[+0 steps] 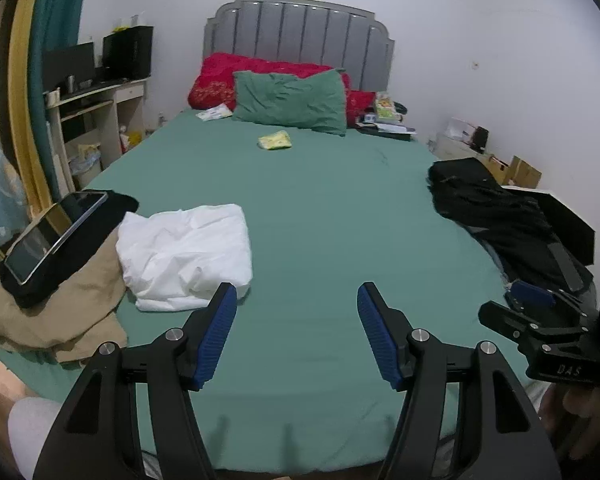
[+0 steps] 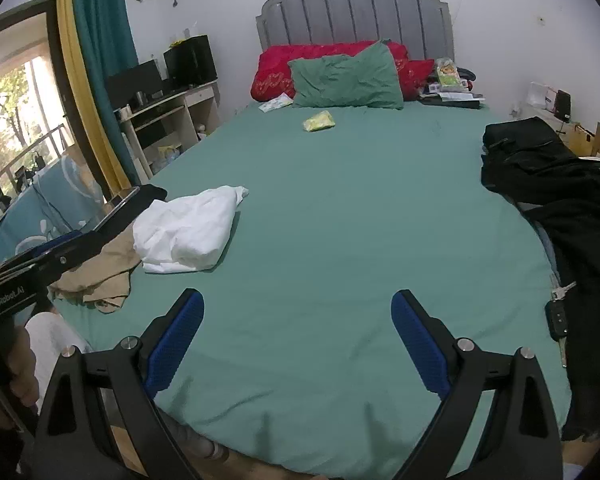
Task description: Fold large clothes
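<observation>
The bed [image 1: 320, 200] fills both views, its green sheet bare through the middle, which looks like the space kept free for spreading a garment flat. At its head, toward twelve o'clock, a green pillow [image 1: 290, 102] leans on red bedding [image 1: 216, 78], out of the way of the folding area. The clothes sit at the two sides: at three o'clock in the left wrist view a black pile [image 1: 496, 208] lies heaped along the bed's right edge, unfolded by the look of it and probably the stock waiting to be done. At nine o'clock a tan garment [image 1: 60, 308] lies near the left edge with a dark cloth and a tablet [image 1: 52, 236] on top of it, and just beside it a white garment [image 1: 188, 252] sits roughly squared, which suggests this side takes finished pieces. Car keys [image 2: 558, 316] lie by the black pile at four o'clock in the right wrist view, and a small yellow packet [image 1: 275, 140] rests near the pillow. The left hand-held gripper [image 1: 296, 322] hangs over the foot of the bed with its jaws spread wide and nothing between them; the right hand-held gripper [image 2: 298, 330] is likewise released and empty, both seemingly poised before a garment is fetched.
</observation>
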